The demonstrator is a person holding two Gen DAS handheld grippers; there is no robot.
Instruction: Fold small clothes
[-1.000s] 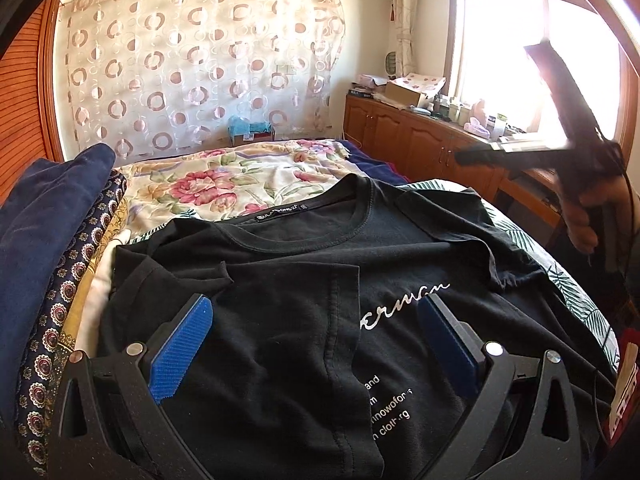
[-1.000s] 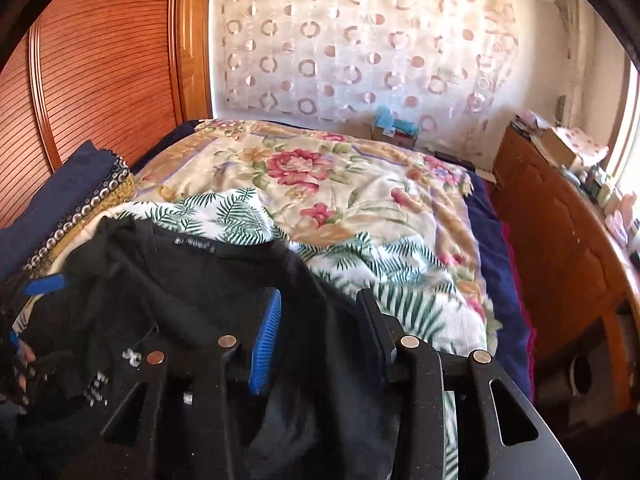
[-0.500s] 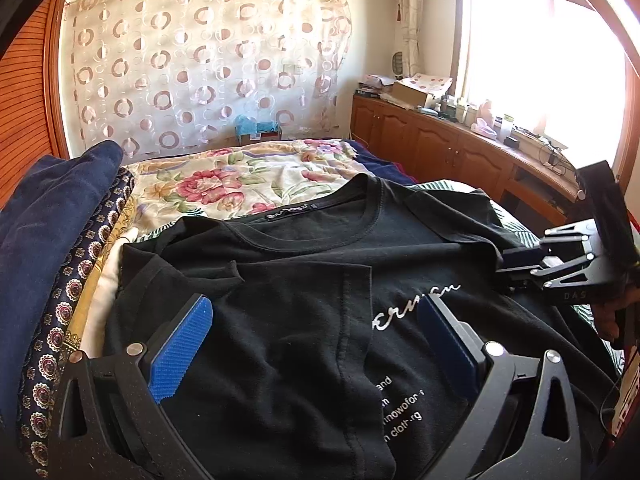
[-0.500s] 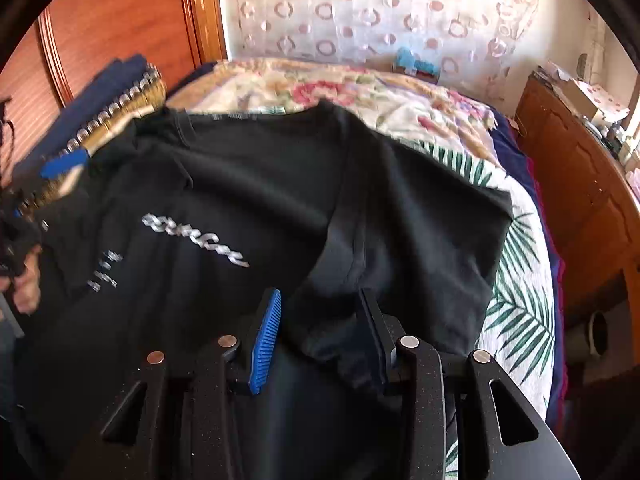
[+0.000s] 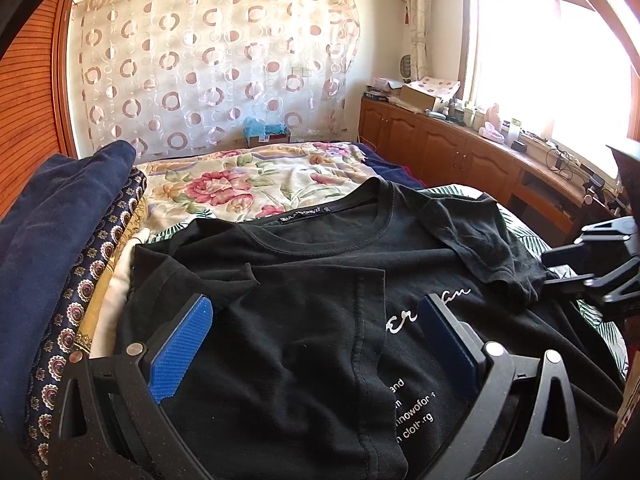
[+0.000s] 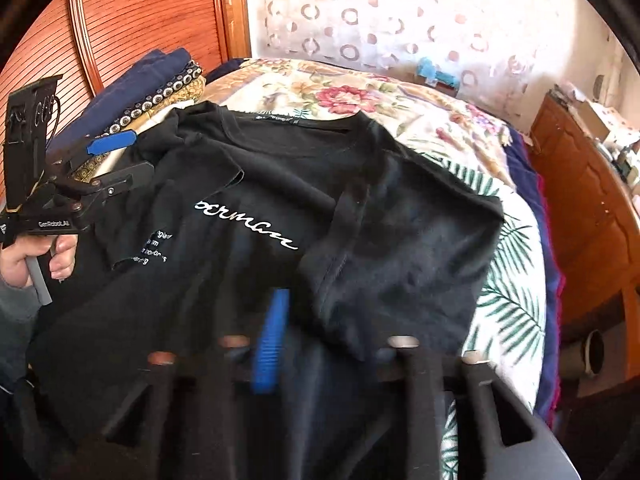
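Floral bedspread bears a black T-shirt (sleeves folded in), left gripper and right gripper both spread.

We hold our left gripper low with its jaws spread wide, our bare hand wrapped round its grip. Our right gripper points forward with its jaws also parted; motion blur smears its fingers.
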